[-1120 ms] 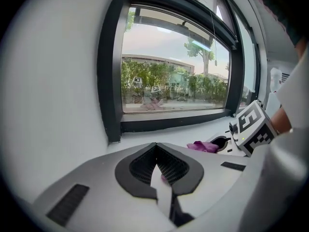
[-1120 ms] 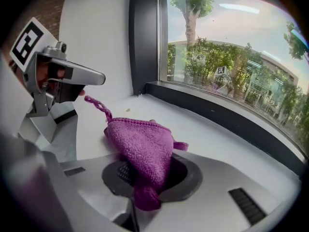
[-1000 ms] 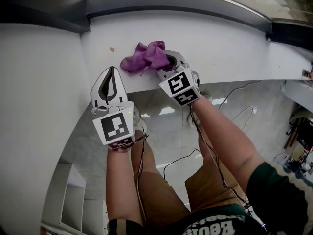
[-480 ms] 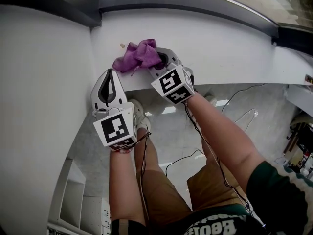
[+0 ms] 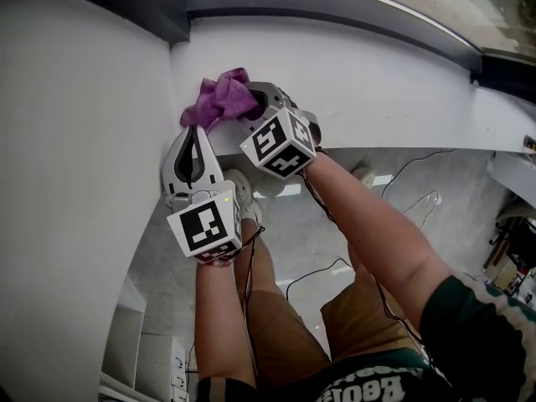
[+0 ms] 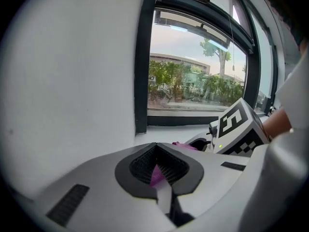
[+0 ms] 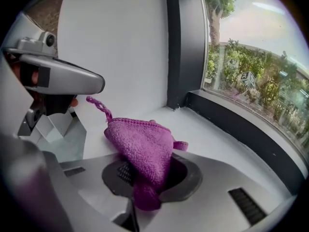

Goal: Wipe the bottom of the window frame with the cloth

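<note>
**Head view.** The left gripper [image 5: 193, 134] is over the near edge of the white sill [image 5: 377, 82], close against the white wall [image 5: 75, 141]. Its jaws meet at the tips and hold nothing. The right gripper [image 5: 254, 105] lies just beside it, angled toward the corner, with its jaws clamped on the purple cloth [image 5: 219, 97]. The cloth is bunched on the sill at the left end, where the sill meets the wall. The dark window frame [image 5: 335, 5] runs along the far side of the sill.

**Left gripper view.** The left gripper [image 6: 156, 151] has its jaws together at the tips, and no object is held between them. A patch of the cloth [image 6: 156, 176] shows through the gap behind the tips. The right gripper's marker cube [image 6: 239, 129] is just to the right.

**Right gripper view.** The right gripper [image 7: 145, 180] is closed on the cloth [image 7: 142, 146]. The cloth bulges forward out of the jaws, and a loose strand points up to the left. The cloth is over the sill [image 7: 203, 129], short of the bottom rail of the window frame [image 7: 241, 124]. The left gripper [image 7: 91, 81] is at the upper left.
</note>
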`<action>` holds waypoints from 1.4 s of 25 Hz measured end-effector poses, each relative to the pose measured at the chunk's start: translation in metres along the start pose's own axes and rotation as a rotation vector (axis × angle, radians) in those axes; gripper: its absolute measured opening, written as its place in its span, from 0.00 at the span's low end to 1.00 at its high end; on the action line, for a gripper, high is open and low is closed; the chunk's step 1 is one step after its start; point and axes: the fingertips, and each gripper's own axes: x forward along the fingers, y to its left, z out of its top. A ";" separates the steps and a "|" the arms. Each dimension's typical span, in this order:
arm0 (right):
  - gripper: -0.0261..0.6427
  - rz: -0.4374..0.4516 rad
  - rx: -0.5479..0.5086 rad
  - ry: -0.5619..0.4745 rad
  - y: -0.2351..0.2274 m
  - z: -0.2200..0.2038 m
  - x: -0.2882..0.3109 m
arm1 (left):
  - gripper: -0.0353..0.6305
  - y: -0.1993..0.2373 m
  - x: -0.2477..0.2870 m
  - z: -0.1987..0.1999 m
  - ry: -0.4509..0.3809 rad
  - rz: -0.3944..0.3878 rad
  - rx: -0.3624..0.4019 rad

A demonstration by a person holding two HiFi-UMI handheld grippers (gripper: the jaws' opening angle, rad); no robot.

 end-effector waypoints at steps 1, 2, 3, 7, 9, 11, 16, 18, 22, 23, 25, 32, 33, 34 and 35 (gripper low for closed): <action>0.17 0.012 -0.008 -0.003 0.000 0.000 0.002 | 0.06 -0.002 0.001 -0.001 0.003 0.002 -0.001; 0.17 0.024 -0.018 -0.003 -0.001 -0.001 0.003 | 0.06 -0.004 0.003 -0.003 0.006 0.003 0.000; 0.17 0.033 -0.028 -0.003 -0.003 -0.003 0.004 | 0.06 -0.008 0.005 -0.005 0.009 0.002 0.000; 0.17 0.060 -0.059 0.001 -0.005 -0.005 0.011 | 0.06 -0.020 0.013 -0.011 0.022 0.002 0.004; 0.17 0.075 -0.079 -0.005 -0.003 -0.004 0.015 | 0.06 -0.023 0.016 -0.013 0.028 0.001 0.012; 0.17 0.088 -0.069 -0.025 -0.004 0.000 0.013 | 0.06 -0.024 0.016 -0.011 0.037 -0.001 0.011; 0.17 0.126 0.021 -0.116 -0.006 0.026 -0.031 | 0.06 -0.027 -0.004 0.011 0.033 0.013 0.013; 0.17 0.150 0.070 -0.143 -0.006 0.035 -0.059 | 0.06 -0.034 -0.017 0.025 0.026 0.017 0.012; 0.16 0.209 0.155 -0.228 -0.016 0.068 -0.122 | 0.06 -0.057 -0.038 0.070 -0.029 0.005 0.025; 0.16 0.213 0.165 -0.244 -0.019 0.077 -0.140 | 0.06 -0.064 -0.043 0.081 -0.041 0.002 0.030; 0.16 0.204 0.191 -0.277 -0.022 0.094 -0.179 | 0.06 -0.077 -0.059 0.101 -0.051 -0.001 0.040; 0.17 0.123 0.259 -0.411 -0.047 0.138 -0.319 | 0.06 -0.145 -0.111 0.180 -0.098 -0.075 0.110; 0.17 0.107 0.244 -0.430 -0.052 0.145 -0.337 | 0.06 -0.154 -0.117 0.193 -0.110 -0.096 0.138; 0.17 0.095 0.226 -0.446 -0.057 0.151 -0.358 | 0.06 -0.163 -0.125 0.206 -0.122 -0.116 0.164; 0.17 0.084 0.207 -0.461 -0.061 0.157 -0.381 | 0.06 -0.173 -0.136 0.219 -0.133 -0.132 0.185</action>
